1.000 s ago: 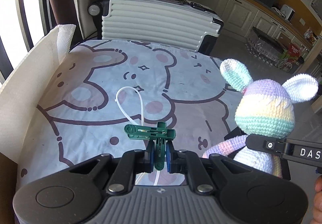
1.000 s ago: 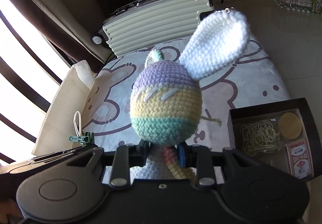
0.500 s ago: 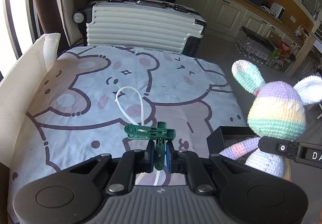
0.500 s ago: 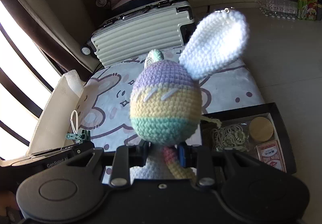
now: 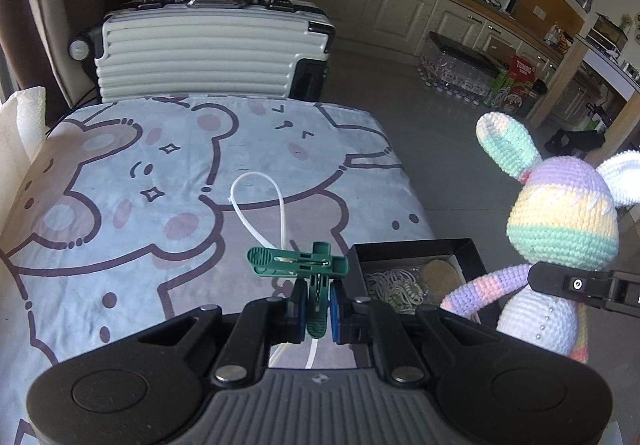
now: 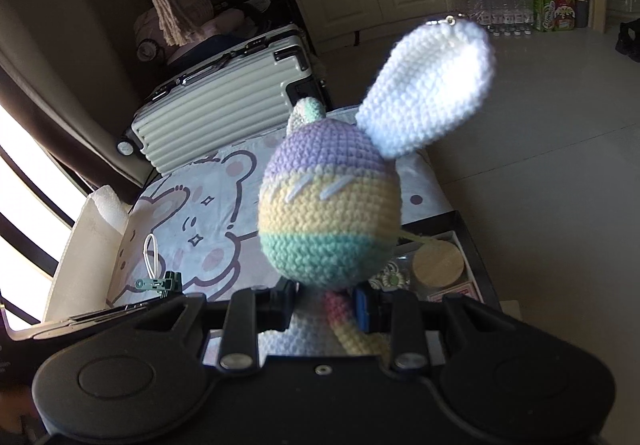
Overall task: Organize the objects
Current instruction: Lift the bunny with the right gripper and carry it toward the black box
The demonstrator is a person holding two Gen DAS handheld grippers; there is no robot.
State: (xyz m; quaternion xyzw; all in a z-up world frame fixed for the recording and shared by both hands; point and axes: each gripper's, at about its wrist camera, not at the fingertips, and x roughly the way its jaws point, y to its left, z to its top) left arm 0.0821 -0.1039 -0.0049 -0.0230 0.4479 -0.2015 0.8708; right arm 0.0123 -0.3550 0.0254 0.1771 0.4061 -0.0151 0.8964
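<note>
My left gripper [image 5: 316, 311] is shut on a green clothes peg [image 5: 298, 263], whose white cord loop [image 5: 260, 201] hangs out in front above the bear-print cloth [image 5: 120, 181]. My right gripper [image 6: 326, 309] is shut on the body of a pastel crocheted bunny [image 6: 330, 213], which stands upright and fills its view. That bunny [image 5: 560, 221] also shows at the right of the left wrist view, held clear of the table edge. A black box [image 5: 412, 249] with coiled cord and a round wooden disc [image 6: 440, 263] lies just below and ahead of both grippers.
A pale ribbed suitcase [image 5: 208, 49] stands behind the table's far edge. A cream board with a paper roll [image 6: 108, 205] lines the table's left side. Bare floor [image 5: 420, 133] lies to the right, with cabinets and bottle packs [image 6: 508, 19] beyond.
Both grippers have travelled right across the table, each keeping its grip. The black box has come into the left wrist view and sits closer under the bunny in the right one.
</note>
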